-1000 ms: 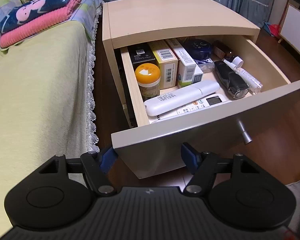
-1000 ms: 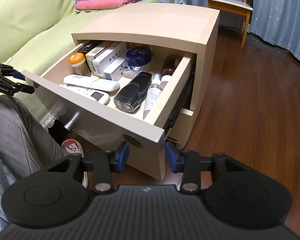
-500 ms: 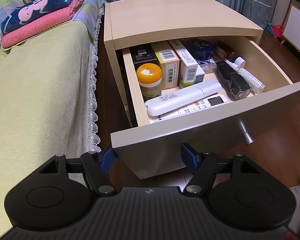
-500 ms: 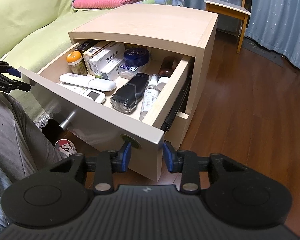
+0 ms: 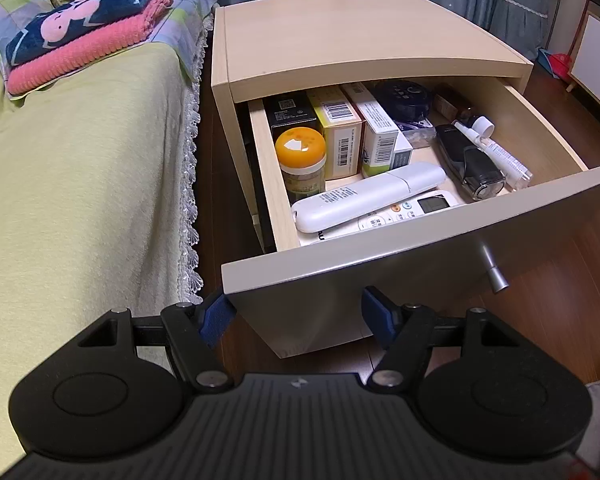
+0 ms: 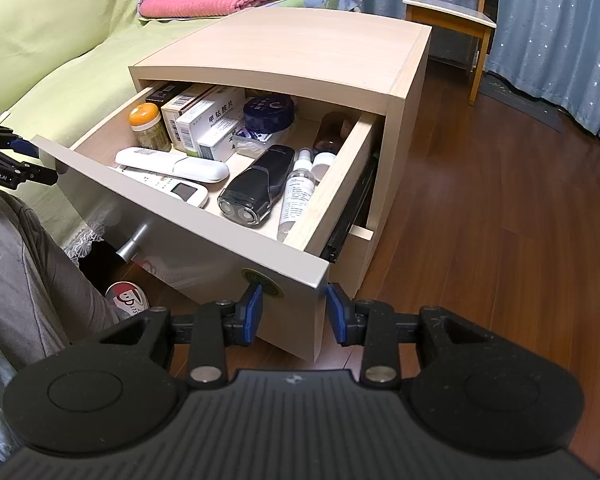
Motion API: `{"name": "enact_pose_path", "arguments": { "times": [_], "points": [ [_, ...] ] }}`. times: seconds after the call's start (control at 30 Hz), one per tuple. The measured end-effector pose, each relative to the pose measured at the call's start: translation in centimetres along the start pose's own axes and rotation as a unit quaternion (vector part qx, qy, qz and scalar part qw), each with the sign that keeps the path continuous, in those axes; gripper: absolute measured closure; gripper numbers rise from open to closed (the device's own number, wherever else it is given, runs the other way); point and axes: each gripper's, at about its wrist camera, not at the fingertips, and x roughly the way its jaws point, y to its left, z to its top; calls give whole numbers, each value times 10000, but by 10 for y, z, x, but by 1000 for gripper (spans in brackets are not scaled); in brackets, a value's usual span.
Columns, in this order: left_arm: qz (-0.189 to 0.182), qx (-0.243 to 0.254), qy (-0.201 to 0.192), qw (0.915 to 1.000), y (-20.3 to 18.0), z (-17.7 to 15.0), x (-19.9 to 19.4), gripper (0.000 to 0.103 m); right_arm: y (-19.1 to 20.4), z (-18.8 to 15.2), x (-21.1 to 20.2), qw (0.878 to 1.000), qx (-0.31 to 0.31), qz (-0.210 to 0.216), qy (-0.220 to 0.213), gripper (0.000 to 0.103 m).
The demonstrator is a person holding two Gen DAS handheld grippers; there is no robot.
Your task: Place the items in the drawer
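Drawer (image 5: 420, 256) of a pale wooden nightstand (image 5: 356, 36) stood pulled fully out beside a bed with a yellow-green cover (image 5: 80, 184). Inside it lay the task's items: an orange-capped jar (image 5: 301, 160) at the front left corner, three upright boxes (image 5: 340, 128) behind it, two white remote controls (image 5: 370, 196) lying one against the other along the front panel, a black electric shaver (image 6: 256, 188), and a clear spray bottle (image 6: 298, 192) along the right wall. A round dark-blue tin (image 6: 269, 113) sat toward the back. The left gripper (image 5: 296, 316) was at the drawer front's left corner, its blue-padded fingers spread wide and holding nothing. The right gripper (image 6: 294, 312) straddled the front panel's right corner, fingers moderately apart, one on each side of the corner; whether the pads touched the panel could not be told. A metal knob (image 6: 134, 240) projected from the panel. Folded blankets (image 5: 84, 36) lay on the bed.
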Motion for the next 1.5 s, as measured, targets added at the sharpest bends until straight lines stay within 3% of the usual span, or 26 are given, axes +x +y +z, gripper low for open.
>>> {"name": "enact_pose_path", "arguments": {
  "times": [1.5],
  "points": [
    [25, -38, -49, 10000, 0, -1, 2, 34, 0, 2, 3, 9999, 89, -36, -78, 71]
  ]
}}
